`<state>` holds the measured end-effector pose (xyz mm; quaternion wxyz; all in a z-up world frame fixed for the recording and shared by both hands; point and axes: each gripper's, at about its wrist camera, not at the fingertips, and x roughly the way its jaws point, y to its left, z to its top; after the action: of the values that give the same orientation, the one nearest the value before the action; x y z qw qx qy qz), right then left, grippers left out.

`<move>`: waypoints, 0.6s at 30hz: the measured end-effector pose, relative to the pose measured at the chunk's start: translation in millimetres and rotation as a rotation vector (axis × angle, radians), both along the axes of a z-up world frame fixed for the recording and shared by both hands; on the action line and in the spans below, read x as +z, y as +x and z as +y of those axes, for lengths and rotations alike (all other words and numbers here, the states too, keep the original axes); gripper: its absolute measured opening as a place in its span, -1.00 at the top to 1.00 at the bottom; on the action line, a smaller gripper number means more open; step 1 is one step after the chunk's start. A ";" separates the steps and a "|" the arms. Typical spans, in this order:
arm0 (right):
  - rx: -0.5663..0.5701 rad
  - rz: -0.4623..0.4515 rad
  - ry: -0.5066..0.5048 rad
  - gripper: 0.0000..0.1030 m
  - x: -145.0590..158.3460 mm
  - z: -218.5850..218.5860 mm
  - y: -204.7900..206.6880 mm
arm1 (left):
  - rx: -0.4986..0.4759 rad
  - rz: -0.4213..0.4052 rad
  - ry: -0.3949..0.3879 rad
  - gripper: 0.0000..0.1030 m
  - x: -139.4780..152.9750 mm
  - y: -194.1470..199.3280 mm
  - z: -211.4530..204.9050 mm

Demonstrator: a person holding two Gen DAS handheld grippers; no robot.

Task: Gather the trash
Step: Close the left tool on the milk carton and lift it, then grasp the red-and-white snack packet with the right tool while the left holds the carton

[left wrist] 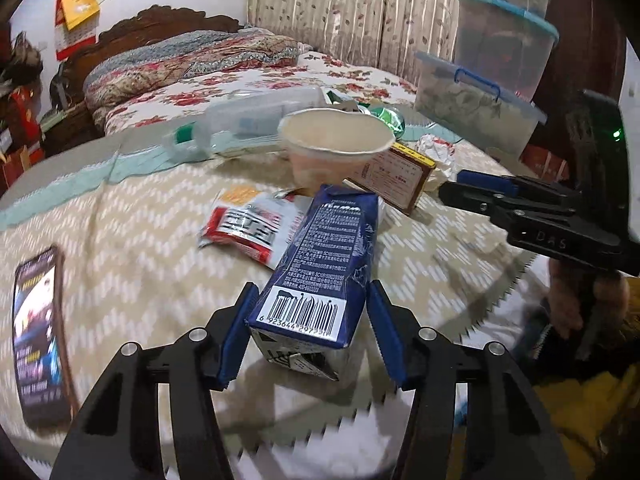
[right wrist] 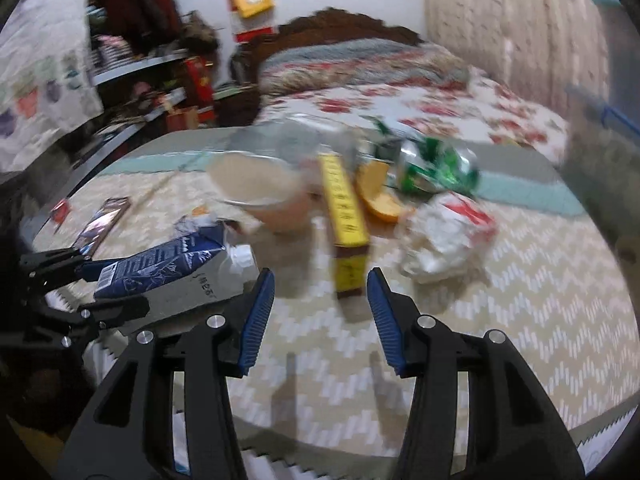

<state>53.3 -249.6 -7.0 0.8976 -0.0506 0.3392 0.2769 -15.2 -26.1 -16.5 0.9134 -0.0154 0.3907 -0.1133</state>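
A blue milk carton (left wrist: 320, 272) lies between the fingers of my left gripper (left wrist: 310, 324), lifted at the table's near edge; the jaws press its sides. It also shows in the right wrist view (right wrist: 160, 268) at the left. My right gripper (right wrist: 320, 316) is open and empty above the table, facing a yellow box (right wrist: 346, 216). The right gripper also shows in the left wrist view (left wrist: 464, 190). Other trash on the table: a paper bowl (left wrist: 336, 144), a red-white wrapper (left wrist: 248, 228), crumpled paper (right wrist: 444, 236), a green can (right wrist: 436, 168), an orange peel (right wrist: 378, 196), a clear bottle (left wrist: 256, 120).
A phone (left wrist: 38, 336) lies at the table's left edge. The round table has a zigzag cloth (right wrist: 520, 320). A flowered bed (left wrist: 240, 76) stands behind it. Clear storage bins (left wrist: 480, 108) stand stacked at the right. Shelves (right wrist: 132, 80) fill the far left.
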 end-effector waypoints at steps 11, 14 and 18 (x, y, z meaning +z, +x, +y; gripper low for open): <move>0.229 0.096 0.022 0.02 7.5 77.8 11.1 | 0.072 -0.039 0.023 0.00 5.9 -44.8 33.7; 0.217 0.144 0.025 0.01 -3.3 85.4 19.4 | 0.132 -0.045 -0.002 0.00 8.3 -48.6 49.5; 0.172 0.251 0.066 0.01 -21.0 88.6 37.6 | 0.171 -0.055 -0.051 0.01 10.2 -48.5 65.5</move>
<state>90.9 -160.9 -28.0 0.8223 -0.0147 0.4339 0.3680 -63.7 39.4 -6.3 0.9295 -0.0688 0.3595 -0.0450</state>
